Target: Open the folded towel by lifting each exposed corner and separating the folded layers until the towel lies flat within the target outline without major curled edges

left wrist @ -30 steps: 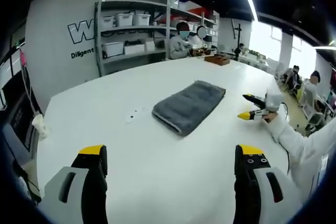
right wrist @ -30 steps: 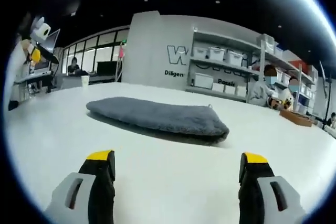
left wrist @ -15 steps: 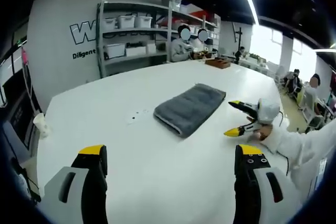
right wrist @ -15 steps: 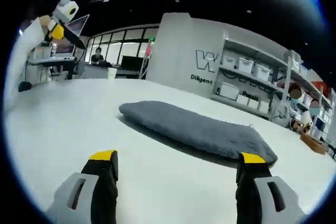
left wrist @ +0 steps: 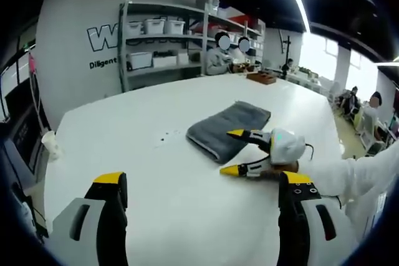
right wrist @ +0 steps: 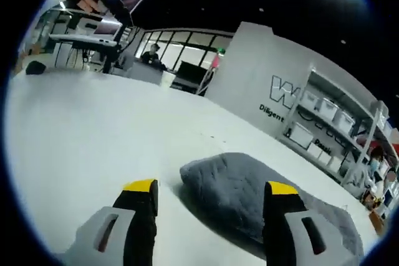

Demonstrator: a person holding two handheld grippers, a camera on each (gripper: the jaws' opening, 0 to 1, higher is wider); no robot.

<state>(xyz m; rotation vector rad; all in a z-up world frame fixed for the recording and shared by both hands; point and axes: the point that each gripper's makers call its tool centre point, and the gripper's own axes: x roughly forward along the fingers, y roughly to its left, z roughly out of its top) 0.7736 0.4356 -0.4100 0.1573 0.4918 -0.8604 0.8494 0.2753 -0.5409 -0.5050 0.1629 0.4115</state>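
Note:
A grey towel [left wrist: 227, 126] lies folded in a long rectangle on the white table [left wrist: 156, 179]. In the left gripper view my right gripper [left wrist: 231, 152] comes in from the right, held by a hand in a white sleeve, open, its yellow tips at the towel's near end. In the right gripper view the towel's [right wrist: 243, 182] near corner lies low between the jaws of the right gripper [right wrist: 211, 187], which stand wide apart and hold nothing. My left gripper [left wrist: 202, 182] hangs open above bare table, well short of the towel.
Shelves [left wrist: 162, 35] with white bins stand against the far wall, and people sit at the table's far end [left wrist: 219, 54]. A brown box [left wrist: 260, 78] rests there. A paper cup [left wrist: 50, 144] stands at the left edge. Small specks [left wrist: 165, 136] lie left of the towel.
My right gripper has moved in from the table's right side to the towel's near end, and the corner now sits between its open jaws. The left gripper has hardly moved.

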